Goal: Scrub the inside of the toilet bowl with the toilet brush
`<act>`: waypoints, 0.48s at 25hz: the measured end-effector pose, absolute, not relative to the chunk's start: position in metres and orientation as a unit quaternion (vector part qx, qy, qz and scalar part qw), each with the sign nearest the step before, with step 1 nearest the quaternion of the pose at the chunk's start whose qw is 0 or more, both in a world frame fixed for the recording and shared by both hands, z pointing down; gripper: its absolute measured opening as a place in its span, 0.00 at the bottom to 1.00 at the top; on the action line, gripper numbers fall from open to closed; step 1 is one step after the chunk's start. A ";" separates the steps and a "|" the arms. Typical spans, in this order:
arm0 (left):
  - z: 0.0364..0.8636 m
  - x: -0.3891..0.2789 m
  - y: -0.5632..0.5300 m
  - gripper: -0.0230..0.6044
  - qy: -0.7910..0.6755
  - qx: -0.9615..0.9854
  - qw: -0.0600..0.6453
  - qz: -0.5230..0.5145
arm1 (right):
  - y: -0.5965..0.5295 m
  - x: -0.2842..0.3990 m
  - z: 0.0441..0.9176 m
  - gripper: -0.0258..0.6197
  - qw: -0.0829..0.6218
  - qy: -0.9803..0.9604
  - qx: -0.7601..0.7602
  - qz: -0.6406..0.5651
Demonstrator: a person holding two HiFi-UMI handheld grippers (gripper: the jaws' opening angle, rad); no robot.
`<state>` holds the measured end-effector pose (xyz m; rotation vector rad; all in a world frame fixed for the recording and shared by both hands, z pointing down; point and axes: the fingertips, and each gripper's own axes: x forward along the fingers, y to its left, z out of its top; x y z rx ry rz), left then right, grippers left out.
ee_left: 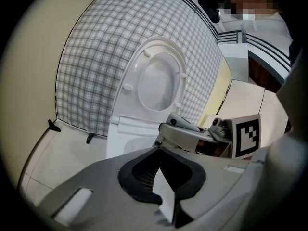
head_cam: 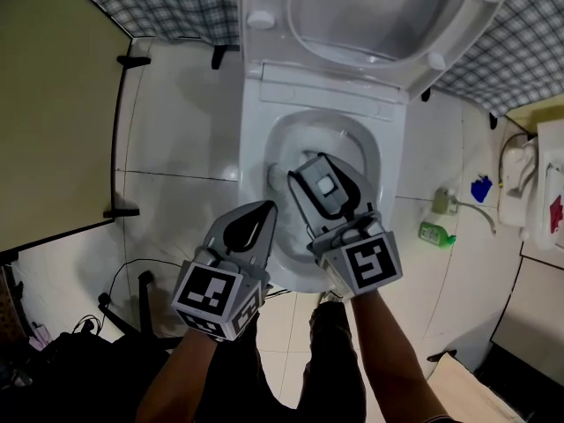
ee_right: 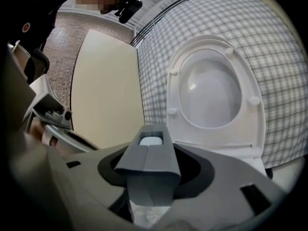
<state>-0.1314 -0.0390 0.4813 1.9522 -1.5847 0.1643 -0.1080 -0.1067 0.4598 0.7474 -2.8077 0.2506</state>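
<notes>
The white toilet [head_cam: 256, 148] stands with its seat and lid [head_cam: 379, 11] raised, and the bowl [head_cam: 361, 144] lies open below me. My right gripper [head_cam: 339, 210] hangs over the bowl, shut on the grey blocky handle of the toilet brush [head_cam: 324, 183]. In the right gripper view the handle [ee_right: 150, 158] fills the space between the jaws of the right gripper [ee_right: 149, 182], and white bristles [ee_right: 147, 216] show underneath. My left gripper [head_cam: 256, 223] hovers over the bowl's front left rim, jaws together and holding nothing. The left gripper view shows the left gripper [ee_left: 161, 186] beside the right gripper [ee_left: 192, 138].
A green bottle [head_cam: 436, 230] and a blue item [head_cam: 480, 188] sit on the tiled floor to the right, near a white fixture [head_cam: 520, 179]. A beige partition [head_cam: 53, 104] closes the left side. Cables [head_cam: 123, 298] lie at lower left. A checked wall [head_cam: 167, 3] backs the toilet.
</notes>
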 end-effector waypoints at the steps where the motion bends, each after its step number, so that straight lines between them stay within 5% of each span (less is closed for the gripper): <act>1: 0.482 -0.131 -0.038 0.05 -0.597 0.739 0.306 0.064 | -0.110 -0.105 0.465 0.38 0.118 -0.955 0.260 0.084; 12: 0.487 -0.134 -0.030 0.05 -0.603 0.732 0.311 0.067 | -0.097 -0.094 0.467 0.38 0.113 -0.957 0.254 0.081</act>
